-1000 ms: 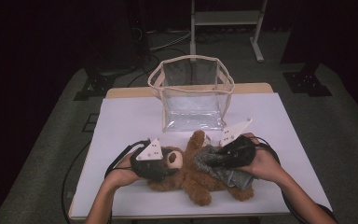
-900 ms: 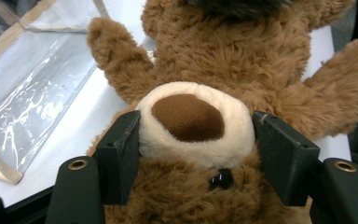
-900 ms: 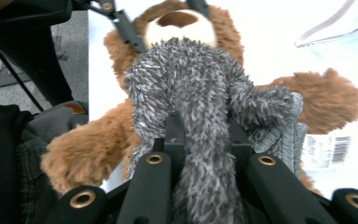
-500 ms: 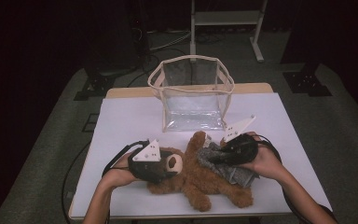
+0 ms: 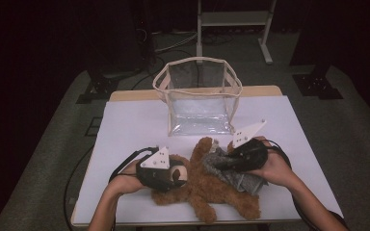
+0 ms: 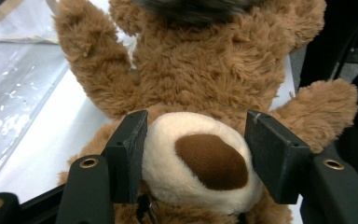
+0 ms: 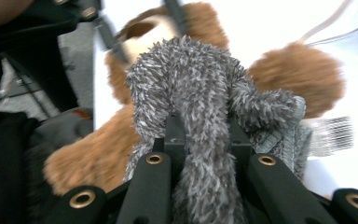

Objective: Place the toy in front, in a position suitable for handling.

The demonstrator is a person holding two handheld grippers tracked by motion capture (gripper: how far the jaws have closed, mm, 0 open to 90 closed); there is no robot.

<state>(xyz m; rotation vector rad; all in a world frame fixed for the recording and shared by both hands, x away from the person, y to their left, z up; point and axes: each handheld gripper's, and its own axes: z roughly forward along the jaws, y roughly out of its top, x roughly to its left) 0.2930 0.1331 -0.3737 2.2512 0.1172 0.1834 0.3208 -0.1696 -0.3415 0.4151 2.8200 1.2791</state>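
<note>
We see a brown plush bear (image 5: 200, 185) lying on its back near the front edge of the desk (image 5: 125, 130), limbs spread, with a cream muzzle and dark brown nose. A shaggy grey cloth (image 5: 233, 173) covers its lower body. Our left tool (image 6: 196, 154) has just been closing, its pads against the muzzle's sides. Our right tool (image 7: 200, 135) pinches a fold of the cloth. Behind the bear stands a clear bag (image 5: 198, 98), nothing inside. The desk is white, the room dark.
</note>
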